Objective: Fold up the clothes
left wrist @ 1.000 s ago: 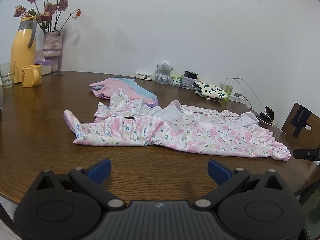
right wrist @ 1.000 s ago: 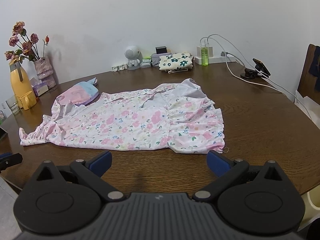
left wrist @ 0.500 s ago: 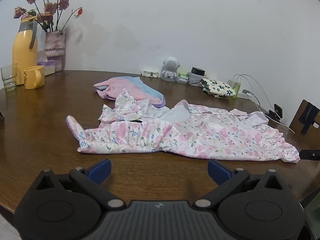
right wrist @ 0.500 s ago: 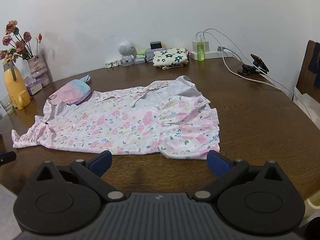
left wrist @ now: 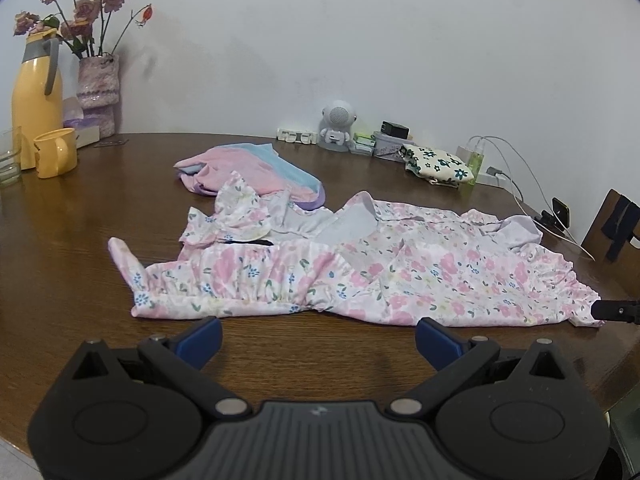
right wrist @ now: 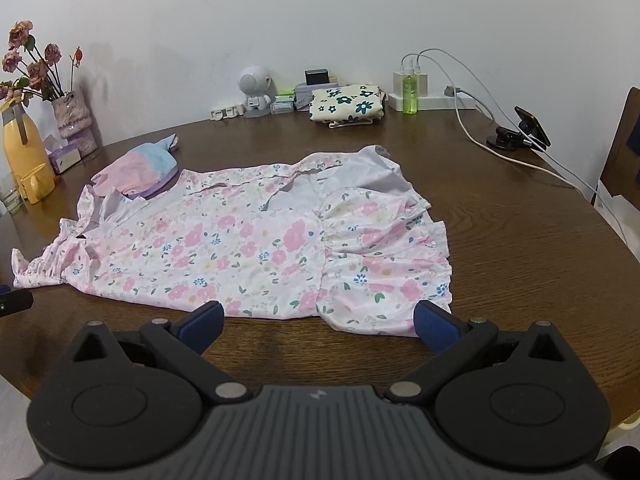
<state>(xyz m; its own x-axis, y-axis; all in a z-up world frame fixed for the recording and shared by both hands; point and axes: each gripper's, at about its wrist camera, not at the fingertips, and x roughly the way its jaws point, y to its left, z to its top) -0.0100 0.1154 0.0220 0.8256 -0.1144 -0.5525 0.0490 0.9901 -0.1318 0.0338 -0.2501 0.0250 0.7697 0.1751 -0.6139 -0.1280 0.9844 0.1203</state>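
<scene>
A pink floral dress (left wrist: 360, 276) lies spread flat on the round brown wooden table (left wrist: 60, 264); it also shows in the right wrist view (right wrist: 248, 244). My left gripper (left wrist: 318, 338) is open and empty, just short of the dress's near edge at its ruffled end. My right gripper (right wrist: 316, 322) is open and empty, its fingertips (right wrist: 434, 326) at the near hem of the skirt end. The right gripper's tip shows at the far right of the left wrist view (left wrist: 616, 311).
A folded pink and blue garment (left wrist: 252, 172) lies behind the dress. A folded floral cloth (right wrist: 346, 104), a small robot figure (right wrist: 256, 90), a green bottle (right wrist: 409, 90) and cables (right wrist: 480, 120) sit at the back. A yellow jug (left wrist: 34, 96), mug (left wrist: 56, 152) and flower vase (left wrist: 98, 92) stand left.
Both grippers have moved forward toward the dress; it looks larger and closer in both views. Both stay open. The dress has not moved.
</scene>
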